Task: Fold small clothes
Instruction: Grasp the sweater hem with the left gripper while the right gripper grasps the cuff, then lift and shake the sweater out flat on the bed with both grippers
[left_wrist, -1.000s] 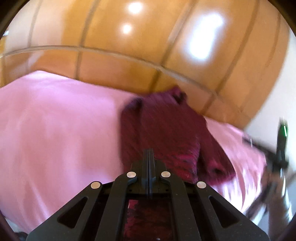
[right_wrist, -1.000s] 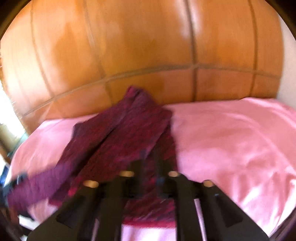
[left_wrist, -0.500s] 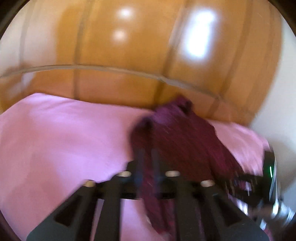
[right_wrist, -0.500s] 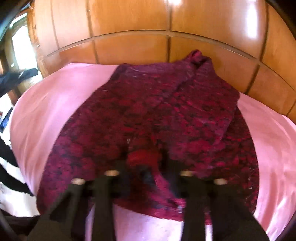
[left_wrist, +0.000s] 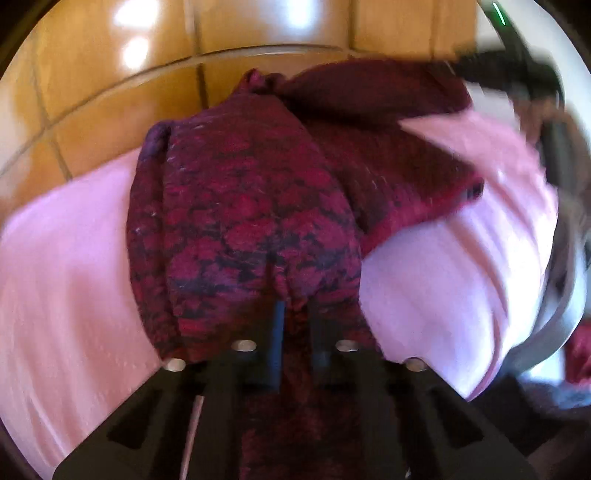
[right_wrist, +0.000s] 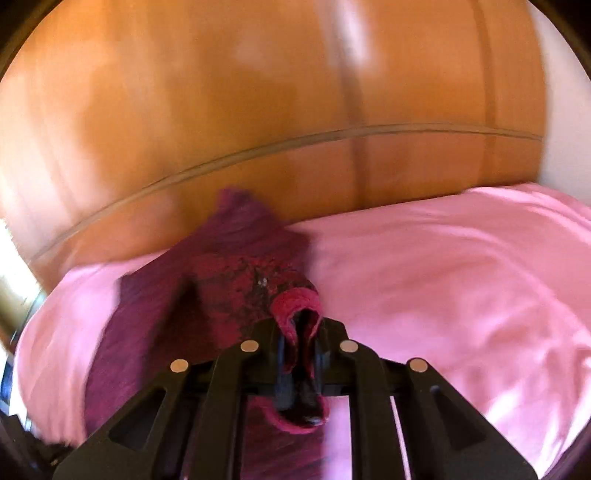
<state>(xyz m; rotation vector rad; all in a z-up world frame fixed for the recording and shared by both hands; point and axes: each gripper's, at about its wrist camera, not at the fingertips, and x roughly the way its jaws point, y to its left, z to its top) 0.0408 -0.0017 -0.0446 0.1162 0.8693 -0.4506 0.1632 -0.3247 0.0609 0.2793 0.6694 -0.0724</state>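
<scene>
A dark red and black patterned knit garment (left_wrist: 251, 199) lies on a pink bed sheet (left_wrist: 66, 266). My left gripper (left_wrist: 295, 317) is shut on a bunched edge of it, and the cloth drapes over the fingers. In the right wrist view the same garment (right_wrist: 229, 280) trails away to the left. My right gripper (right_wrist: 301, 332) is shut on its red ribbed hem (right_wrist: 295, 299), which folds up between the fingers. The other gripper (left_wrist: 517, 66) shows blurred at the upper right of the left wrist view.
A glossy wooden panelled headboard (right_wrist: 258, 110) rises behind the bed. The pink sheet (right_wrist: 461, 277) spreads wide to the right of my right gripper. A white wall (right_wrist: 561, 110) stands at the far right.
Both grippers have swung with the garment. The left one came close over the cloth, which now fills its view. The right one pulled back, with the red hem now bunched between its fingers.
</scene>
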